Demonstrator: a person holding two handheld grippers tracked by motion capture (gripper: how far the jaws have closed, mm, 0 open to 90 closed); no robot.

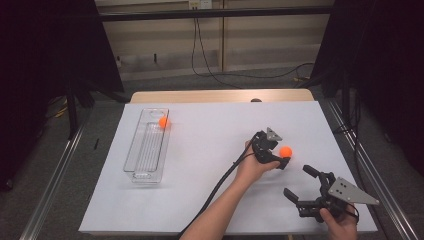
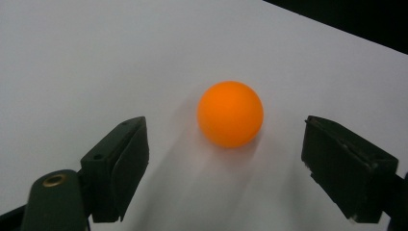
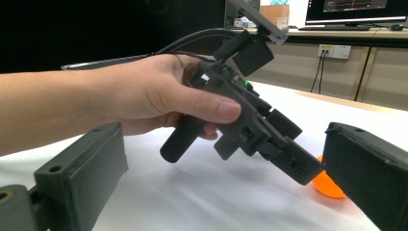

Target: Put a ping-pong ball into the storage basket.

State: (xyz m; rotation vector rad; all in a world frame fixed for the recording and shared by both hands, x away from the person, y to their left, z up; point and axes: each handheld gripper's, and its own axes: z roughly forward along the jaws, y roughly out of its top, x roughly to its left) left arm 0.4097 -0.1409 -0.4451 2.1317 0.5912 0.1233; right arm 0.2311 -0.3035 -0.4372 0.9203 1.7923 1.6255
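Centre frame, white sheet [image 1: 210, 165] over wooden table [image 1: 220, 95]; my left gripper [image 1: 280, 159] gapes round orange ball [image 1: 285, 151], untouched; right gripper [image 1: 300, 182] open, lower right; grey floor [image 1: 60, 165], black curtains [image 1: 45, 55].

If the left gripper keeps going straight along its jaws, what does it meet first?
Most likely the orange ball on the white sheet. It lies just ahead of the left gripper, roughly centred between the open jaws, with neither pad touching it. Depth is hard to judge, so the tips may meet the sheet too.
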